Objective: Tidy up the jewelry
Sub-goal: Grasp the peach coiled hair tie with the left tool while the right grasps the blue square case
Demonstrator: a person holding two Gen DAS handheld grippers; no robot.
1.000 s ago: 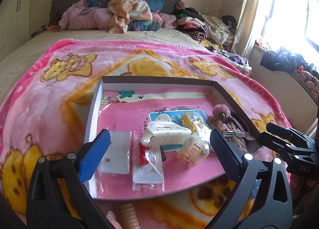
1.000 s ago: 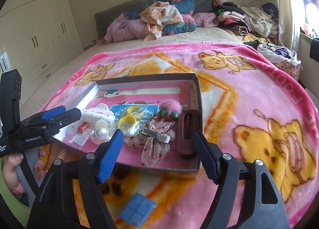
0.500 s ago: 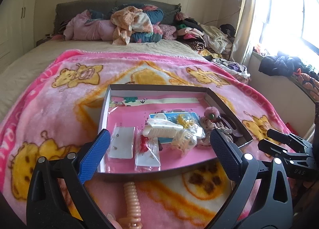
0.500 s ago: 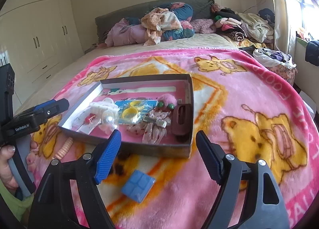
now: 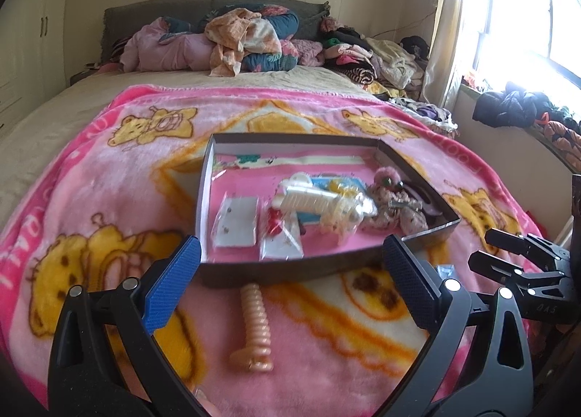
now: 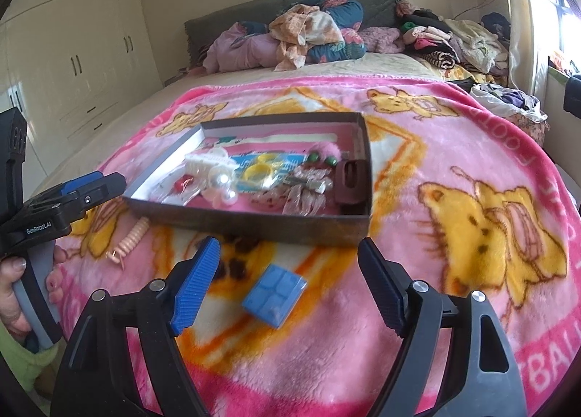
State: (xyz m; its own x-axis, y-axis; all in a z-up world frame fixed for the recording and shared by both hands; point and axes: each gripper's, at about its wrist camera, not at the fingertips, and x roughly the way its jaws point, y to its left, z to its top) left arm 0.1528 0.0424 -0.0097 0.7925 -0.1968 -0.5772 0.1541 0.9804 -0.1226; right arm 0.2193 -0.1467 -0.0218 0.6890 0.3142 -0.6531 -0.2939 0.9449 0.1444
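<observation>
A shallow dark box with a pink floor sits on the blanket and holds several hair clips, earring cards, yellow rings and a brown clip. A peach spiral hair tie lies on the blanket in front of the box. A small blue packet lies nearer. My left gripper is open and empty, above the hair tie. My right gripper is open and empty, above the blue packet.
A pink blanket with yellow bears covers the bed. Piled clothes lie at the headboard. A window is at the right and white wardrobes at the left.
Both grippers have pulled back from the box toward the near edge of the bed. The hair tie and the blue packet have come into fuller view. Both stay open.
</observation>
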